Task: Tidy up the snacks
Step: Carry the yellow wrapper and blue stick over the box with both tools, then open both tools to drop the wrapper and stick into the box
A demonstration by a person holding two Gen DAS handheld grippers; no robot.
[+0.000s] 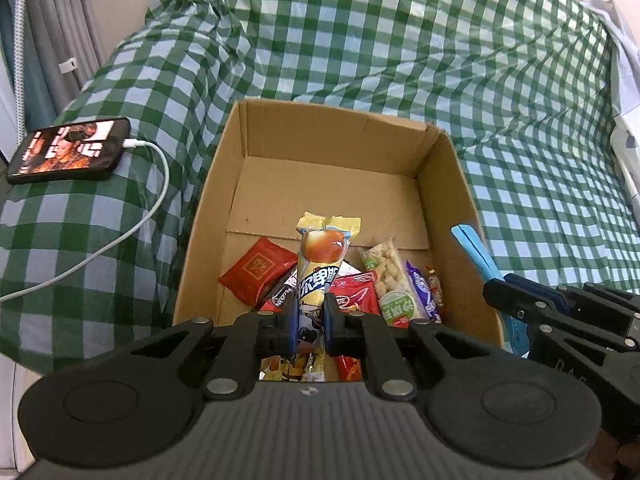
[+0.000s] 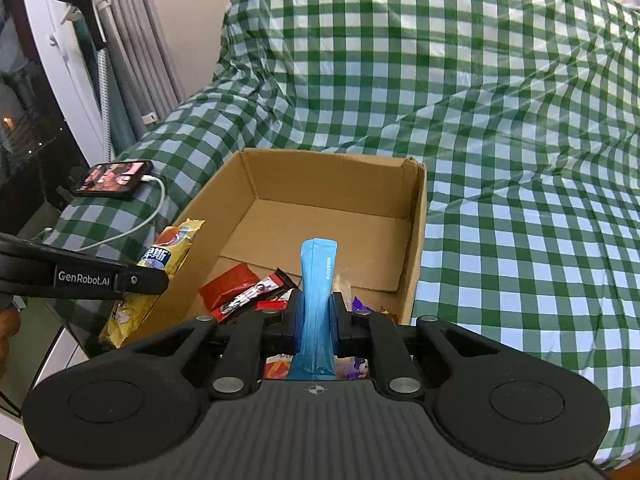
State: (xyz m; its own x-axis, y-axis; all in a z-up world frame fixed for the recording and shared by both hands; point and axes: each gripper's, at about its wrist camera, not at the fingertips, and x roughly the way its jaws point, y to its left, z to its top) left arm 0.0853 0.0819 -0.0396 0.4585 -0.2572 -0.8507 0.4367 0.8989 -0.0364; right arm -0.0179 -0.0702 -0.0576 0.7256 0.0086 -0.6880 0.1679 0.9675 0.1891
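Both grippers are clamped on snacks above the near end of the cardboard box [image 1: 332, 140], which sits on a sofa w/ green-checked cover [image 1: 400, 40].

Left gripper [image 1: 311, 320]: jaws nearly closed, pinching a yellow cone-shaped snack packet [image 1: 320, 256] at its lower part; top w/ crimped seal sticks up past the pads.

Right gripper [image 2: 318, 320]: jaws squeezed tight on a slim blue sachet [image 2: 318, 276], held approx mid-length, upper end standing free.

Inside the box, piled at the near wall: red packet [image 1: 260, 270], puffed-rice bar in clear wrap [image 1: 386, 272], purple wrapper [image 1: 418, 292], a few more small items. Far half of box floor is bare.

Handling, my read: both held items are light, thin film, soft and a bit slippery. Cone packet probably has a brittle wafer inside, so don't crush; its narrow end is the safest hold. Sachet is floppy, bends above the pinch; a mid-body grip keeps it from drooping. Neither should need much force.

A phone [image 1: 68, 152] on a charging cable [image 1: 152, 208] lies near the sofa's left edge, well apart from the box.
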